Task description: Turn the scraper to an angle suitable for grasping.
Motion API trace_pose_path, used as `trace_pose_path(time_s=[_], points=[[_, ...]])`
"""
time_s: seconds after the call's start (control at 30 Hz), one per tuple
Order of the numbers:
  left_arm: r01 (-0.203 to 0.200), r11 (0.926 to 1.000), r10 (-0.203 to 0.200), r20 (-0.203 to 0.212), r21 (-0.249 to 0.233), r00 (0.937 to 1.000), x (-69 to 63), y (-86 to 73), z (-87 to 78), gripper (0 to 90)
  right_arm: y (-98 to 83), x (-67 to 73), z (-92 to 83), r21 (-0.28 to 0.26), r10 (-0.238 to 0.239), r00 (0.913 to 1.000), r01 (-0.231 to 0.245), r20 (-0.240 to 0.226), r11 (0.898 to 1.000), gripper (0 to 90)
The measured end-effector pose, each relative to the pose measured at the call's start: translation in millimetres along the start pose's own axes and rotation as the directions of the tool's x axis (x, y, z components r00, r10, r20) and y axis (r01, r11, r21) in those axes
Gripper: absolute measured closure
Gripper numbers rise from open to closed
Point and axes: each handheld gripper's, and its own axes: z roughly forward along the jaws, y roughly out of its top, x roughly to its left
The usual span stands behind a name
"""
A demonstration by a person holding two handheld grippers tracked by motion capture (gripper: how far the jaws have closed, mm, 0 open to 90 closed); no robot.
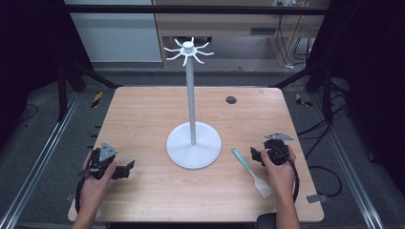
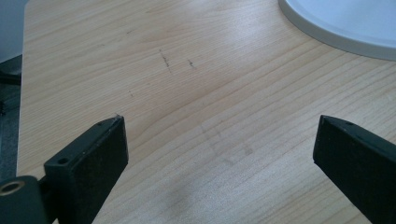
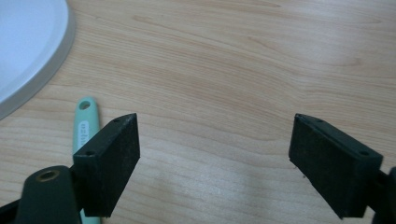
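A white stand with a round base [image 1: 194, 144] and a tall pole topped by hooked arms [image 1: 189, 49] rises from the middle of the wooden table [image 1: 143, 119]. A spatula with a mint-green handle and a white blade [image 1: 252, 172] lies flat to the right of the base. My right gripper [image 1: 253, 154] rests on the table just right of the spatula's handle [image 3: 86, 122], jaws wide apart over bare wood [image 3: 215, 140]. My left gripper [image 1: 129, 168] sits at the front left, open, with nothing between its jaws [image 2: 219, 140]; the base's rim [image 2: 327, 39] lies ahead of it.
A small dark round grommet [image 1: 231, 99] is set in the table's far right part. Metal rails and dark frame legs flank the table on both sides. Cables trail on the floor at the right.
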Motion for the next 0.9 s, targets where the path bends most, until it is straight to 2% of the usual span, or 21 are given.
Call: trace_pose_path(time_s=[0.1, 0.23, 0.33, 0.37, 0.43, 0.47, 0.5, 0.53, 0.57, 0.6, 0.63, 0.67, 0.7, 0.87, 0.9], points=[[0.002, 1.0, -0.002, 0.0, -0.001, 1.0, -0.1, 0.0, -0.3, 2.9, 1.0, 2.4, 0.1, 0.02, 0.008, 0.9996, -0.009, 0.028, 1.0, 18.2], [0.004, 1.0, -0.004, -0.002, -0.002, 1.0, -0.3, 0.2, -0.4, 2.9, 1.7, 5.6, -0.2, 0.027, 0.012, 0.9991, -0.013, 0.04, 1.0, 18.1], [0.001, 1.0, -0.001, -0.001, -0.001, 1.0, -0.8, 0.5, 0.3, 2.9, 3.6, 11.9, -0.4, 0.026, -0.017, 0.9993, 0.016, 0.032, 1.0, 19.8], [-0.002, 1.0, 0.002, -0.001, 0.001, 1.0, -0.9, 0.6, 0.4, 2.9, 6.2, 18.1, -0.1, 0.022, -0.038, 0.9987, 0.038, 0.033, 0.999, 23.4], [0.0, 1.0, 0.0, -0.001, 0.0, 1.0, -1.4, 0.5, 1.0, 2.9, 8.2, 21.6, 0.0, 0.023, -0.047, 0.9984, 0.046, 0.03, 0.999, 26.3], [-0.003, 1.0, 0.003, -0.003, 0.003, 1.0, -1.3, 0.4, 0.8, 2.9, 13.6, 29.9, -0.2, 0.033, -0.082, 0.9956, 0.08, 0.046, 0.996, 36.2], [-0.002, 1.0, 0.002, -0.004, 0.005, 1.0, -1.2, 0.3, 0.8, 2.9, 16.9, 34.3, -0.4, 0.043, -0.097, 0.9941, 0.095, 0.049, 0.995, 41.0], [-0.002, 1.0, 0.002, -0.004, 0.005, 1.0, -1.2, 0.3, 0.8, 2.9, 16.9, 34.3, -0.4, 0.043, -0.097, 0.9941, 0.095, 0.049, 0.995, 41.0], [-0.003, 0.9999, 0.003, -0.006, 0.011, 1.0, -0.4, -0.1, 0.5, 2.9, 23.3, 41.3, 0.1, 0.039, -0.128, 0.9915, 0.127, 0.023, 0.991, 51.6], [-0.003, 0.9999, 0.003, -0.006, 0.011, 1.0, -0.4, -0.1, 0.5, 2.9, 23.3, 41.3, 0.1, 0.039, -0.128, 0.9915, 0.127, 0.023, 0.991, 51.6], [0.002, 1.0, -0.002, -0.006, 0.008, 1.0, 0.0, -0.4, 0.4, 2.9, 26.4, 44.4, 0.9, 0.039, -0.133, 0.9911, 0.133, -0.009, 0.99, 54.2], [0.006, 1.0, -0.006, -0.008, 0.005, 1.0, 0.4, -0.5, 0.3, 2.9, 31.9, 49.1, 4.9, 0.07, -0.164, 0.9857, 0.167, -0.038, 0.984, 62.3], [0.005, 1.0, -0.004, -0.01, 0.007, 0.9999, 1.0, -0.6, 0.3, 2.9, 34.5, 50.2, 7.9, 0.088, -0.174, 0.9837, 0.177, -0.047, 0.98, 66.2], [-0.001, 1.0, 0.001, -0.01, 0.01, 0.9999, -0.4, -0.2, 0.9, 3.0, 36.4, 51.9, 21.8, 0.096, -0.137, 0.987, 0.145, -0.083, 0.985, 83.8], [0.001, 1.0, -0.001, -0.01, 0.009, 1.0, -0.6, -0.2, 1.2, 2.9, 35.1, 52.7, 23.2, 0.11, -0.149, 0.9853, 0.158, -0.083, 0.981, 85.1]])
